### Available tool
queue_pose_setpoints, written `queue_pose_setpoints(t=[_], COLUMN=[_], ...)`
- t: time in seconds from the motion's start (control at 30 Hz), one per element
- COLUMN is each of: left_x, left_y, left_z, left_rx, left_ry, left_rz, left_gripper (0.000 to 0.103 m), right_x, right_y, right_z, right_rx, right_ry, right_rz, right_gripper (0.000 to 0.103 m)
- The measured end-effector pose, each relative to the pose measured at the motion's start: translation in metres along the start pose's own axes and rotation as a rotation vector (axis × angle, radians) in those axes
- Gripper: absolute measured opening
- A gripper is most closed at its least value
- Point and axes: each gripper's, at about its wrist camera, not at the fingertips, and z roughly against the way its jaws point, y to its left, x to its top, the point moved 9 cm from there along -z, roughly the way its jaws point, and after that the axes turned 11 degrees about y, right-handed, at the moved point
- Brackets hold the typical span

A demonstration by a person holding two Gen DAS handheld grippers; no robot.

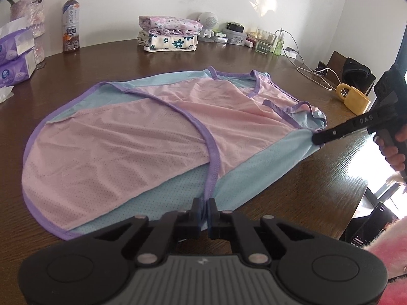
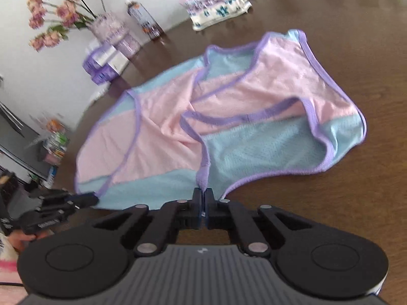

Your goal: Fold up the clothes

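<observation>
The garment [image 1: 122, 137], a pink and light-blue mesh vest with purple binding, lies spread on the brown counter [image 1: 305, 185], partly overlapped on itself so that one pink panel crosses the other. The left tongs [image 1: 206, 207] are closed on the near hem, at the point where the purple binding meets the blue panel. The right tongs [image 2: 203, 195] are likewise closed on a purple edge strip at the near side of the blue section; in the left wrist view they appear at the right, pinching the blue corner beside the armhole. Both grip points sit on the same near edge, well apart from each other. Judgement: the step in hand is the first fold, with the edge secured at two points and the cloth not yet lifted over. The next move calls for raising both tongs together, keeping the edge taut between them, and carrying it across toward the far side so that the hem lands parallel to the opposite edge. A stack of folded clothes [image 1: 169, 34] stands at the far side of the counter, near the wall, with a bottle [image 1: 70, 24] to its left.
</observation>
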Motion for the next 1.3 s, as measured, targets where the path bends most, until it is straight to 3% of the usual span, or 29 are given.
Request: queue_pose_setpoints(t=[0.1, 0.17, 0.23, 0.27, 0.3, 0.47, 0.57, 0.67, 0.9, 0.93, 0.97, 1.0, 1.2, 1.3], left_x=[-0.002, -0.001, 0.006, 0.011, 0.017, 0.058, 0.076, 0.089, 0.118, 0.121, 0.124, 0.126, 0.126, 0.125], left_y=[0.000, 0.003, 0.009, 0.014, 0.018, 0.028, 0.021, 0.018, 0.015, 0.017, 0.018, 0.020, 0.039, 0.040], left_z=[0.003, 0.009, 0.019, 0.025, 0.030, 0.038, 0.026, 0.008, -0.032, -0.037, -0.042, -0.047, -0.066, -0.066], left_rx=[-0.007, -0.024, -0.023, -0.018, -0.008, 0.012, 0.016, 0.041, 0.050, 0.054, 0.058, 0.059, 0.036, 0.032], left_ry=[0.000, -0.021, -0.061, -0.084, -0.107, -0.163, -0.146, -0.137, -0.149, -0.146, -0.144, -0.141, -0.119, -0.131], left_rz=[0.006, 0.022, 0.053, 0.073, 0.094, 0.132, 0.096, 0.082, 0.107, 0.114, 0.121, 0.131, 0.188, 0.171], left_gripper=[0.006, 0.014, 0.030, 0.037, 0.048, 0.052, 0.063, 0.065, 0.074, 0.074, 0.074, 0.074, 0.074, 0.075], right_x=[-0.002, -0.001, 0.007, 0.013, 0.020, 0.058, 0.073, 0.086, 0.100, 0.099, 0.099, 0.098, 0.103, 0.107], right_y=[0.003, 0.005, 0.006, 0.005, 0.003, -0.013, -0.020, -0.033, -0.044, -0.043, -0.043, -0.044, -0.058, -0.068], right_z=[0.000, 0.004, 0.015, 0.021, 0.027, 0.036, 0.030, 0.020, -0.008, -0.011, -0.013, -0.014, -0.005, 0.002], right_rx=[-0.008, -0.004, 0.005, -0.012, -0.034, -0.245, -0.366, -0.425, -0.406, -0.418, -0.430, -0.442, -0.459, -0.449], right_ry=[0.000, -0.011, -0.061, -0.094, -0.128, -0.235, -0.239, -0.214, -0.159, -0.151, -0.147, -0.145, -0.179, -0.196], right_rz=[0.012, 0.019, 0.016, 0.017, 0.019, 0.040, 0.096, 0.108, 0.134, 0.147, 0.156, 0.163, 0.124, 0.076], right_gripper=[0.005, 0.017, 0.032, 0.034, 0.034, 0.034, 0.036, 0.036, 0.035, 0.027, 0.007, 0.003, 0.001, 0.002])
